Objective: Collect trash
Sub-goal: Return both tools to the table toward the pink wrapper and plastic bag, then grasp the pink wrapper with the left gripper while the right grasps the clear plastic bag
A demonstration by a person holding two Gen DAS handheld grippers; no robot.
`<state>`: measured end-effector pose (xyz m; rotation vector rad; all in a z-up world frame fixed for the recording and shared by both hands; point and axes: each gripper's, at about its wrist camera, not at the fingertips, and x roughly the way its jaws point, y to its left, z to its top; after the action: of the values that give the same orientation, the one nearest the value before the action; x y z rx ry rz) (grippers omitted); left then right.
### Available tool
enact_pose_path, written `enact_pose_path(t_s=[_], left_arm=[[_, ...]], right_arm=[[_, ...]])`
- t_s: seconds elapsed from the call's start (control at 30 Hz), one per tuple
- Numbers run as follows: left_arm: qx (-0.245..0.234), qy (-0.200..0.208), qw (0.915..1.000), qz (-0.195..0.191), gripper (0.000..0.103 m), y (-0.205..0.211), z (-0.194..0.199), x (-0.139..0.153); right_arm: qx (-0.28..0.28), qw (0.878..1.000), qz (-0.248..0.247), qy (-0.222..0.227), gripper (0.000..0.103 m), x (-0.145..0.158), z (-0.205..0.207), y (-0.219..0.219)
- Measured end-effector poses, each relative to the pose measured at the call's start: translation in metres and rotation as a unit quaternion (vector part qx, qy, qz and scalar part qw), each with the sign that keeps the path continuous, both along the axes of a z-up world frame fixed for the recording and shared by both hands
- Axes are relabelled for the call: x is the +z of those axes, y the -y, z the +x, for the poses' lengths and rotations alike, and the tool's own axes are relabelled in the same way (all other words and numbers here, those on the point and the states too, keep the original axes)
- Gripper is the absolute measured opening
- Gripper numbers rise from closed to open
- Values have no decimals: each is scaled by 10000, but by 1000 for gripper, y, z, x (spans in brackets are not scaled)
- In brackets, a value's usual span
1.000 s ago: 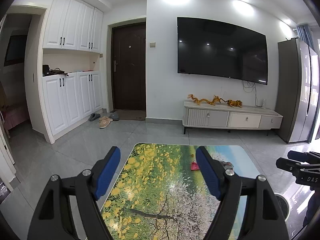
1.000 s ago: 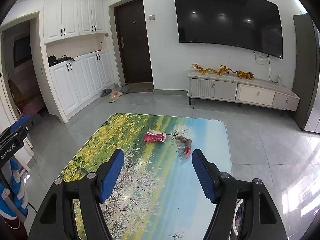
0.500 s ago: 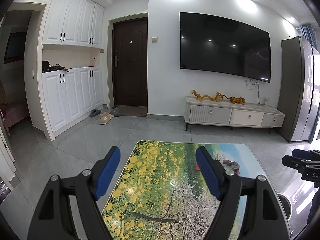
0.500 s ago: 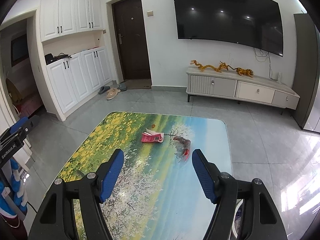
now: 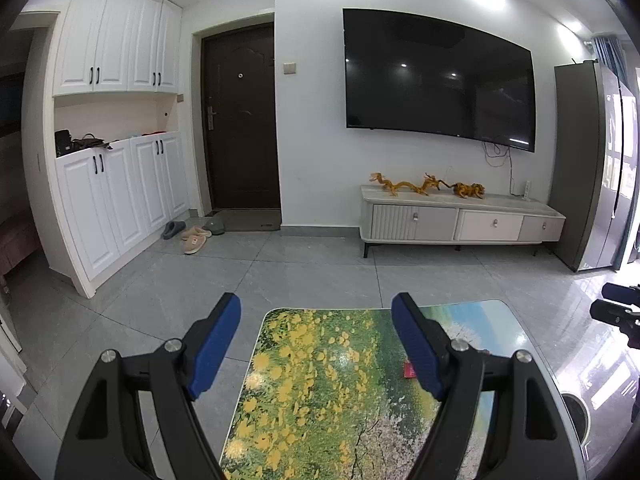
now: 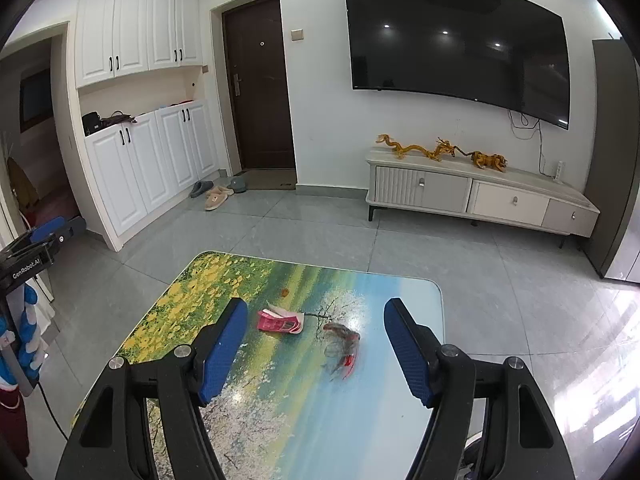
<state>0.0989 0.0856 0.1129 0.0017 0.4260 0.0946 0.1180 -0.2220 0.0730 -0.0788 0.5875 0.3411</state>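
On the worktop (image 6: 400, 420) a red wrapper (image 6: 280, 322) and a crumpled clear wrapper (image 6: 342, 346) lie uncollected; the right tool (image 6: 314, 350) and left tool (image 5: 316, 344) hover wide and empty, so collecting looks unstarted.

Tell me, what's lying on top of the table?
On the table lie a red packet, a crumpled clear wrapper and a small brown scrap. The gripper covers the near part.
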Motion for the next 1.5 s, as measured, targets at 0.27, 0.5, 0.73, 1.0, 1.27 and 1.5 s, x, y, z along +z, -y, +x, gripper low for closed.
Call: enact_pose_path(t_s=[0.27, 0.5, 0.73, 1.0, 1.27, 1.5], left_arm=[[-681, -388, 9968, -173, 77, 14, 100, -15], [-1758, -1386, 9717, -749, 77, 46, 173, -112], [-2355, -2046, 9425, -1200, 77, 72, 223, -182], [-2900, -2417, 9144, -1458, 77, 88, 245, -214], [-3176, -2431, 9099, -1097, 75, 99, 219, -222], [-3077, -2604, 9109, -876, 30, 110, 198, -229]], right_arm=[[-16, 9998, 67, -164, 69, -15, 85, 7], [-86, 9941, 189, -1060, 69, -105, 139, 11], [-185, 9858, 357, -1633, 69, -169, 166, 19], [-49, 9816, 417, -1863, 69, -192, 174, 17], [78, 9811, 215, -1923, 39, -200, 162, 9], [133, 9806, 135, -1951, 17, -203, 134, 8]])
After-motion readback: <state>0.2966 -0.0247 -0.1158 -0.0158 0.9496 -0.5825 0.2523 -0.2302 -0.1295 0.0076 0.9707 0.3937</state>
